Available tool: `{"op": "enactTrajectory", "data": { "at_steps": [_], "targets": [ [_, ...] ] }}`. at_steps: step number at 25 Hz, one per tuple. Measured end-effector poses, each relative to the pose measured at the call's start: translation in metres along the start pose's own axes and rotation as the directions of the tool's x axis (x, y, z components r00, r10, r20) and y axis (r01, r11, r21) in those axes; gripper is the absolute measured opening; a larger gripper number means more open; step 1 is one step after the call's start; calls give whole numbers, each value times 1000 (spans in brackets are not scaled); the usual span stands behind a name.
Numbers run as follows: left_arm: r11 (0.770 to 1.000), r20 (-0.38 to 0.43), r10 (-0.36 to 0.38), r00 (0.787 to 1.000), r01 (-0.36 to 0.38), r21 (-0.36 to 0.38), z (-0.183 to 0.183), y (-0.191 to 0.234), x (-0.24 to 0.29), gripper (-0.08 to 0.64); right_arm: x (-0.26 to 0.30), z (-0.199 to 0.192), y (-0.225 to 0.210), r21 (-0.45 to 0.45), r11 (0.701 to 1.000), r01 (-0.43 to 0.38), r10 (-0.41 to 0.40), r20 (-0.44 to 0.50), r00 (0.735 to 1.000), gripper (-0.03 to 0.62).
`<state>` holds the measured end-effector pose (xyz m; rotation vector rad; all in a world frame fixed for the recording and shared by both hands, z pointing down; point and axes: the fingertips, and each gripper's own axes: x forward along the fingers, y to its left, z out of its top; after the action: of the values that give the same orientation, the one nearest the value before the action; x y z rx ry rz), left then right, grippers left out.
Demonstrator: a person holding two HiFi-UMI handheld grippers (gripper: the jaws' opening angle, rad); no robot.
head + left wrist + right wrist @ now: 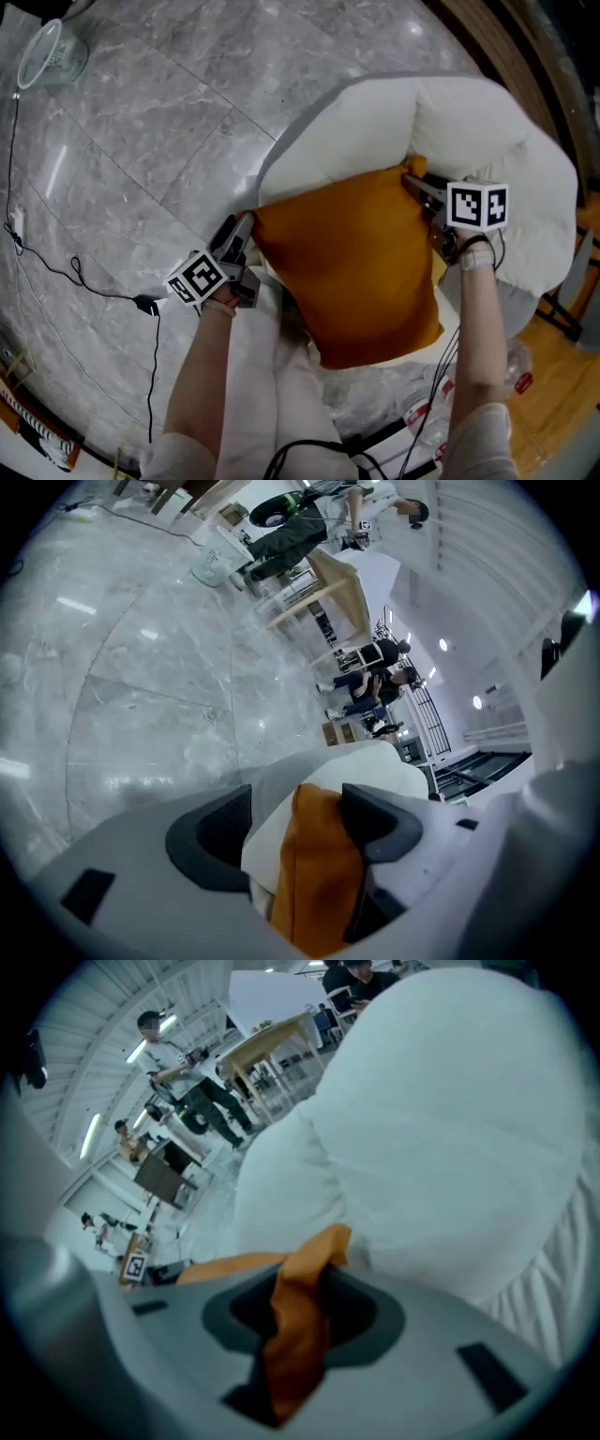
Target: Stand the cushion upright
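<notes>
An orange cushion [356, 262] leans against the seat back of a white armchair [487, 141]. My left gripper [239, 230] sits at the cushion's left top corner. In the left gripper view its jaws stand wide, with the cushion's edge [314, 874] between them. The edge lies close to one jaw, and a gap shows at the other. My right gripper [417, 187] is at the right top corner. In the right gripper view it [300, 1312] is shut on a bunched fold of the orange cushion [295, 1335], with the armchair's white padding [450, 1147] just behind.
Grey marble floor [169, 122] surrounds the chair. A clear plastic container [47, 56] stands at the far left, and a black cable [84, 281] runs across the floor. Crinkled plastic wrap [422, 412] lies below the chair. People and tables show far off in both gripper views.
</notes>
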<state>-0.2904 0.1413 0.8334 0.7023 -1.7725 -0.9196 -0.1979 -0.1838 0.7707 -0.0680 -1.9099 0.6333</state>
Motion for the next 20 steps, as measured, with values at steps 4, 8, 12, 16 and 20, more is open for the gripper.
{"op": "enactTrajectory", "data": {
  "at_steps": [4,8,12,16,20],
  "targets": [
    [1000,-12,-13,1000,13,-3,-5,-1,3,304,0,1,-1,1,1000,-9,9,6,1000,130],
    [999,-30,-21,999,22,49,-5,-4,3,238,2,0,-1,1,1000,-12,12,7,1000,128],
    [983,-63,12,998,0,182,-6,-21,4,75,-6,0,0,20,1000,-16,15,43,999,126],
    [969,-57,11,998,4,248,-6,-41,-7,64,-30,-3,6,46,999,-29,24,111,994,120],
    [960,-45,7,999,6,281,-6,-64,-17,60,-61,-6,14,15,1000,1,-3,171,985,118]
  ]
}}
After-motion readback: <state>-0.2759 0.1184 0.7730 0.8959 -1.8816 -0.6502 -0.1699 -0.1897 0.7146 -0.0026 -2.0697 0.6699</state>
